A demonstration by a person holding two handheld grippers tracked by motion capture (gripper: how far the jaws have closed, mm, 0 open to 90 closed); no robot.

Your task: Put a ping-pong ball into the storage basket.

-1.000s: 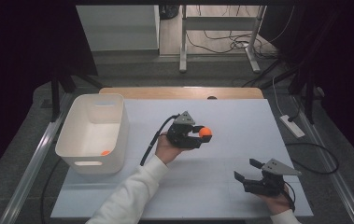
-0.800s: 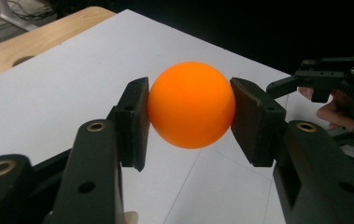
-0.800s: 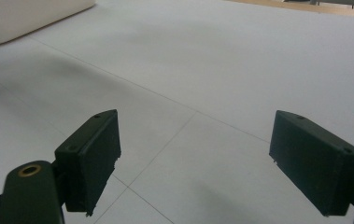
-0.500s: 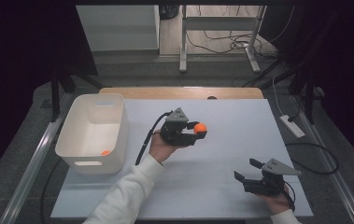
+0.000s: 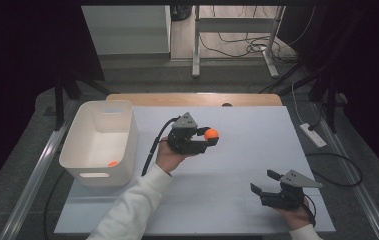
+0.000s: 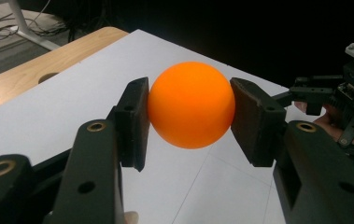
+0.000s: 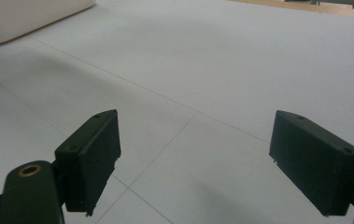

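Fingers (image 6: 135, 122) of left gripper (image 6: 191, 126) clamp round orange ball (image 6: 191, 104), no long axis

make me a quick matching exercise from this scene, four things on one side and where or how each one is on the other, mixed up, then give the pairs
Things:
1. orange ball
2. small orange piece
3. right gripper
4. white bin

Places or states:
A. on the floor of the bin
B. at the left edge of the white table top
C. open, with nothing between its jaws
D. pinched in the left gripper, off the table

Pairs: 1-D, 2-A, 3-C, 4-B
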